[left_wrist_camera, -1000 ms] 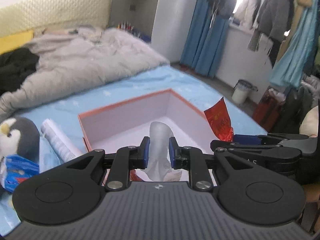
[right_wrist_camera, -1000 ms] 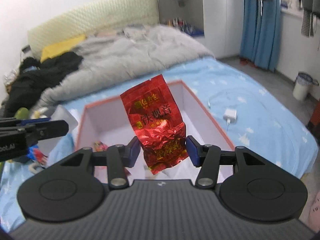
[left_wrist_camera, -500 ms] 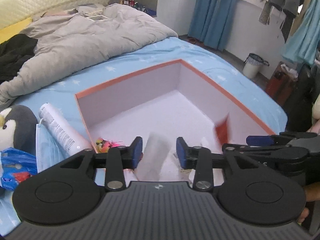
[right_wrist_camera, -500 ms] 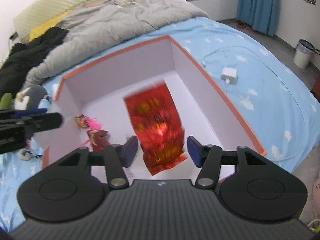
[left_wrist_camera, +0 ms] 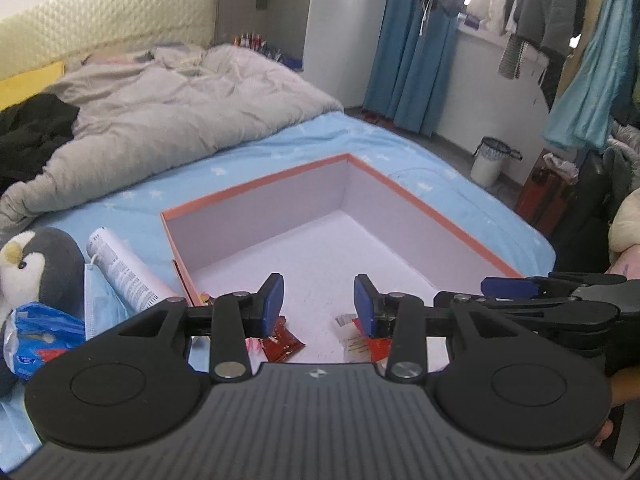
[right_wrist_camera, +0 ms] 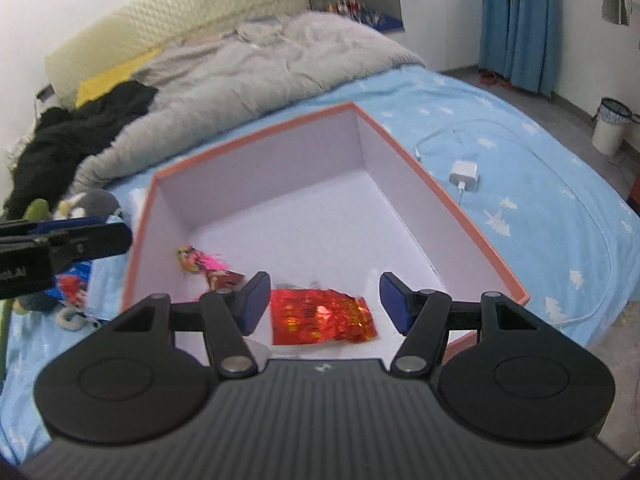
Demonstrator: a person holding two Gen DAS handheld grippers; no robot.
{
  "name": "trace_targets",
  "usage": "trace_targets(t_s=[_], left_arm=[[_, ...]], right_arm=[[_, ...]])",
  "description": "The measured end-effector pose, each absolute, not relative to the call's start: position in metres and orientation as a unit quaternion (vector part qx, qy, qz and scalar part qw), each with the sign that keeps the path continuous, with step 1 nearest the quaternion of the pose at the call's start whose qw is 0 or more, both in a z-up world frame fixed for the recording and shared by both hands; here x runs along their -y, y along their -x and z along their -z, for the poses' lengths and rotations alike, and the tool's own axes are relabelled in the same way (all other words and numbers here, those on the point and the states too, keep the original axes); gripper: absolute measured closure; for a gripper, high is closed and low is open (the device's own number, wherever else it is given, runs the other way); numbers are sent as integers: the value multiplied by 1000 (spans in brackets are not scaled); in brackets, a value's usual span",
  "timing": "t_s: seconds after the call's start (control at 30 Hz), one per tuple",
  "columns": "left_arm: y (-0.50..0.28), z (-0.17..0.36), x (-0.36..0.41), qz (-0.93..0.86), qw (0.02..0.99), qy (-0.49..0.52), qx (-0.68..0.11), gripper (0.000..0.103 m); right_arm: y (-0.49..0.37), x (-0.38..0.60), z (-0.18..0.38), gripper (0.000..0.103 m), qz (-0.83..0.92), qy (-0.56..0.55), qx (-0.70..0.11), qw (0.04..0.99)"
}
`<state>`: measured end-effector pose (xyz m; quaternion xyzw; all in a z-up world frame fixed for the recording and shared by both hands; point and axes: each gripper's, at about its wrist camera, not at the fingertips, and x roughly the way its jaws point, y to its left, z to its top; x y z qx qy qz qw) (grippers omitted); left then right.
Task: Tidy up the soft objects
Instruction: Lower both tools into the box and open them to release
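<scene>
An orange-rimmed box (left_wrist_camera: pixel 432 208) (right_wrist_camera: pixel 452 196) with white walls lies open on the blue bed. A red foil packet (right_wrist_camera: pixel 320 316) lies flat on its floor near the front, with a pink toy (right_wrist_camera: pixel 198 262) and a small red packet (left_wrist_camera: pixel 282 342) close by. My left gripper (left_wrist_camera: pixel 319 300) is open and empty above the box's front edge. My right gripper (right_wrist_camera: pixel 324 300) is open and empty just above the red foil packet. It also shows at the right in the left wrist view (left_wrist_camera: pixel 508 286). The clear bag that I let go is mostly hidden behind my left gripper.
A penguin plush (left_wrist_camera: pixel 36 264), a white tube (left_wrist_camera: pixel 124 272), a face mask (left_wrist_camera: pixel 98 296) and a blue bag (left_wrist_camera: pixel 36 332) lie left of the box. A grey duvet (left_wrist_camera: pixel 160 120) and black clothes (right_wrist_camera: pixel 80 132) lie behind. A white charger (right_wrist_camera: pixel 464 174) lies right of the box.
Both grippers opened over the box. The red foil packet fell from the right gripper to the box floor. The clear bag dropped from the left gripper.
</scene>
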<state>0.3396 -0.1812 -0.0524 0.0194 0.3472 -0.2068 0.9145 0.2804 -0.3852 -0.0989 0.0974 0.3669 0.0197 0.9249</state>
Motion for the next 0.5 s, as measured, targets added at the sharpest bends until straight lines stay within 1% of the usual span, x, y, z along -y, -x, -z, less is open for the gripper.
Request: trace_targets(t_s=[0.2, 0.23, 0.27, 0.3, 0.5], left_arm=[[-302, 40, 168, 217, 923, -14, -317, 58], [-295, 38, 166, 215, 926, -15, -311, 58], [-288, 38, 164, 212, 927, -13, -308, 53], [-284, 38, 162, 211, 929, -11, -305, 52], [-256, 39, 147, 211, 932, 4, -296, 52]], right_arm=[[-250, 371, 84, 40, -32, -97, -331, 938], [-245, 369, 83, 40, -35, -97, -325, 940], [-239, 366, 81, 40, -39, -96, -319, 942], [-234, 364, 79, 40, -42, -96, -314, 944], [-212, 353, 82, 40, -61, -111, -311, 942]])
